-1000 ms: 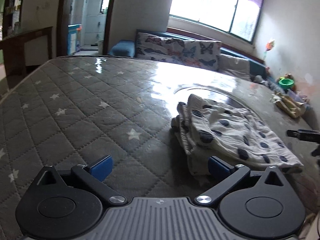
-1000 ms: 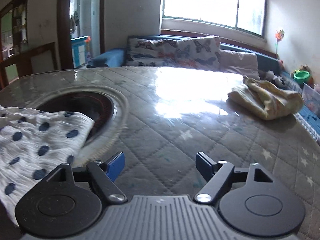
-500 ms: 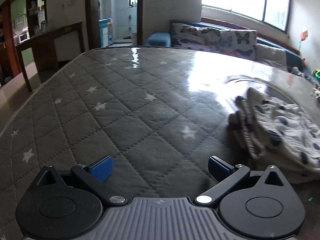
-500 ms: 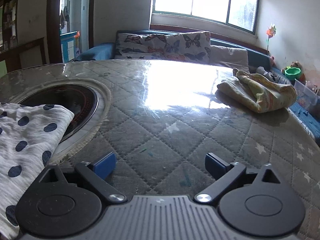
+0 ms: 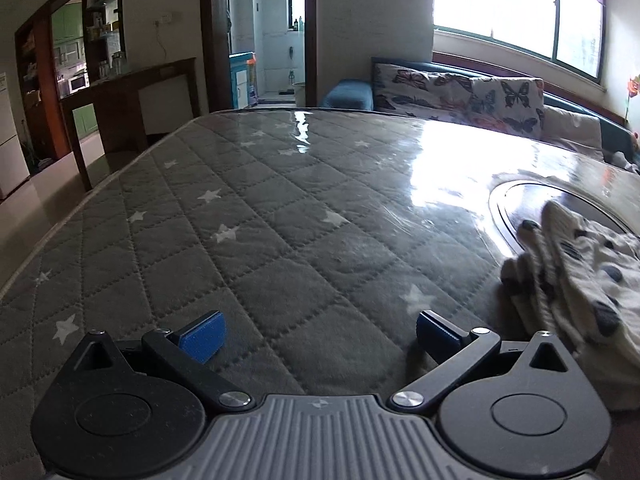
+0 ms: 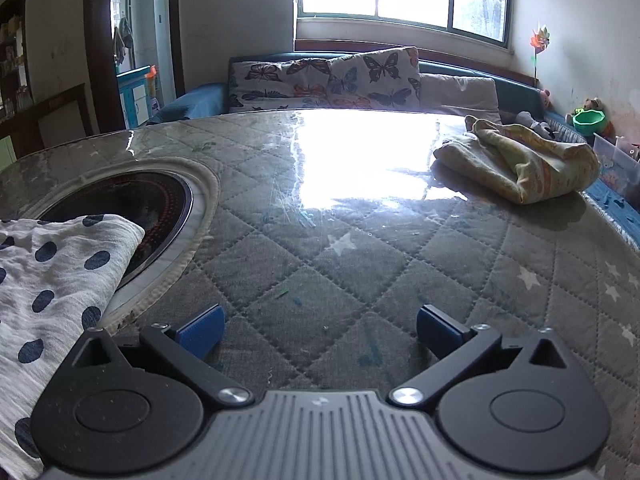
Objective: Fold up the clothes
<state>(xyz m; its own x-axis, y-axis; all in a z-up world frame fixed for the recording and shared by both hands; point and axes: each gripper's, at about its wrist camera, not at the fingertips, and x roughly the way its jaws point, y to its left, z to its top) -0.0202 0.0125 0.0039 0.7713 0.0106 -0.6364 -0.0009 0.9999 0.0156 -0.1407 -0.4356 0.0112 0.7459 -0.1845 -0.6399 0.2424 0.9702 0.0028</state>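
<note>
The right gripper (image 6: 318,330), its jaws opening with nothing between them, hovers over a grey star-quilted tabletop (image 6: 360,264), a white navy-dotted cloth (image 6: 56,276) at left, a crumpled yellow cloth (image 6: 524,164) beyond.

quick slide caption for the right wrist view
Right gripper, jaws opening and empty, over the quilted table, between the polka-dot cloth and a crumpled yellow garment.

On my left gripper (image 5: 318,334) I note matte black linkage arms, two round black discs, silver pivot screws, a ribbed grey centre housing and blue ridged pads (image 5: 202,336). My right gripper (image 6: 318,330) is built identically, its black discs dust-speckled, with blue pads (image 6: 436,336) on both fingers.
</note>
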